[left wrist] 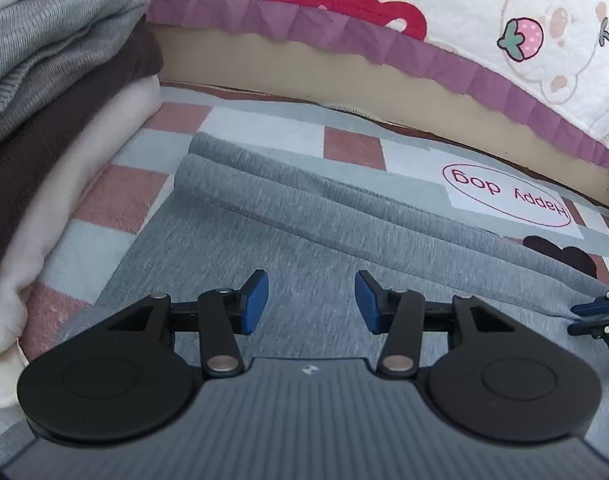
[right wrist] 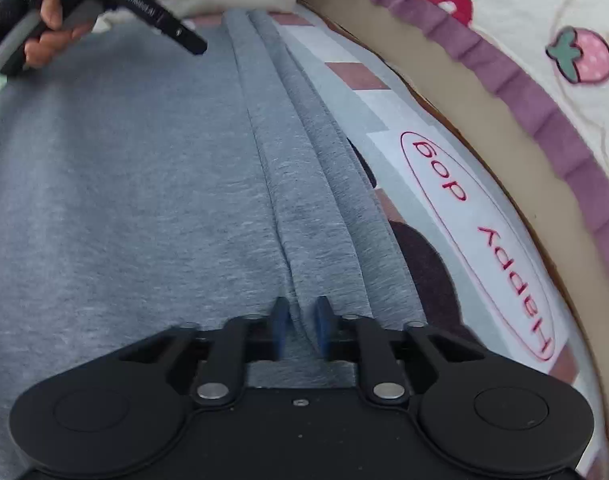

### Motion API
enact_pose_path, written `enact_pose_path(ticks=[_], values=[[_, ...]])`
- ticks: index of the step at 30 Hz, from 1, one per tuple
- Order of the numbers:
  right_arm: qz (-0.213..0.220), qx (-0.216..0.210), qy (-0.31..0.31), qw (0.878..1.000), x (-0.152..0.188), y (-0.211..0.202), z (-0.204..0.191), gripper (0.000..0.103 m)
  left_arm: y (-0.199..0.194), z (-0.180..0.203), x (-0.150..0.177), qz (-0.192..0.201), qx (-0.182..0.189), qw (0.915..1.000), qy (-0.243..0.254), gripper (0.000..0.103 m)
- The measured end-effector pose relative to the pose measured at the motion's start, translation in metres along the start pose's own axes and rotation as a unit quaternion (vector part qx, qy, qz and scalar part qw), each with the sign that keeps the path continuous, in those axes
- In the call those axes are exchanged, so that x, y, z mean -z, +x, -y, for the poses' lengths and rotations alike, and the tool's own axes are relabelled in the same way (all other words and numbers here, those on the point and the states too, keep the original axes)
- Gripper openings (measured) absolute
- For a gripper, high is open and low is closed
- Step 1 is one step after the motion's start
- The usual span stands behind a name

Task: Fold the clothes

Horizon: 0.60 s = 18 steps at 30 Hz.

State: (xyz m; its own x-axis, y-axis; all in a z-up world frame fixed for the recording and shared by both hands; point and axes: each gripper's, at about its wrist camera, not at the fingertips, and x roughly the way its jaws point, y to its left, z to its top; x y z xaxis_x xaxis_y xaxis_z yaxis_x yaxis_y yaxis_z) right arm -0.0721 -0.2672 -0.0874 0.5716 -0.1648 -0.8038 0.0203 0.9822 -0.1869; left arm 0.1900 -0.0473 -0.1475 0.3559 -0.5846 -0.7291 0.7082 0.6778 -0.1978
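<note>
1. The grey garment (left wrist: pixel 312 240) lies flat on the checked mat (left wrist: pixel 120 196), just beside the folded pile (left wrist: pixel 44 120).
2. The right gripper (right wrist: pixel 300 326) pinches a ridge of its cloth.
3. The left gripper (left wrist: pixel 311 300) hangs wide open over it, holding nothing.
4. A fold looks under way; next, the left needs its own grip.
5. The pile crowds that side.

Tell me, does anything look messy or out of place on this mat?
Nothing spilled or damaged. The one untidy spot is the grey garment: its far edge is bunched into long ridges instead of lying flat. The right gripper is pinching that bunch; the left gripper is open above the cloth.
</note>
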Motion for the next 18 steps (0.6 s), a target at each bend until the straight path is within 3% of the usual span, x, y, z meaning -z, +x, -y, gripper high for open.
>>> enact_pose_path(ticks=[4,7,11,13,16,18], values=[[0.014,-0.01,0.031,0.999,0.007,-0.003,0.006,0.003,-0.002,-0.004,-0.002,0.009,-0.003,0.9999,-0.007,0.048],[0.045,-0.039,0.064,0.996,0.008,-0.024,0.008,0.003,-0.007,-0.011,-0.003,0.014,-0.005,0.9998,-0.014,0.048],[0.079,-0.066,0.145,0.984,0.017,-0.038,0.023,0.004,-0.015,-0.027,-0.007,0.029,-0.012,0.9988,-0.038,0.051],[0.117,-0.093,0.147,0.978,0.014,-0.056,0.018,0.003,-0.018,-0.041,-0.009,0.035,-0.006,0.9968,-0.072,0.051],[0.088,-0.077,0.155,0.981,0.02,-0.046,0.023,0.003,-0.018,-0.058,-0.014,0.045,-0.001,0.9922,-0.116,0.051],[0.107,-0.093,0.169,0.975,0.022,-0.053,0.023,0.003,-0.018,-0.066,-0.018,0.06,-0.004,0.9905,-0.123,0.052]])
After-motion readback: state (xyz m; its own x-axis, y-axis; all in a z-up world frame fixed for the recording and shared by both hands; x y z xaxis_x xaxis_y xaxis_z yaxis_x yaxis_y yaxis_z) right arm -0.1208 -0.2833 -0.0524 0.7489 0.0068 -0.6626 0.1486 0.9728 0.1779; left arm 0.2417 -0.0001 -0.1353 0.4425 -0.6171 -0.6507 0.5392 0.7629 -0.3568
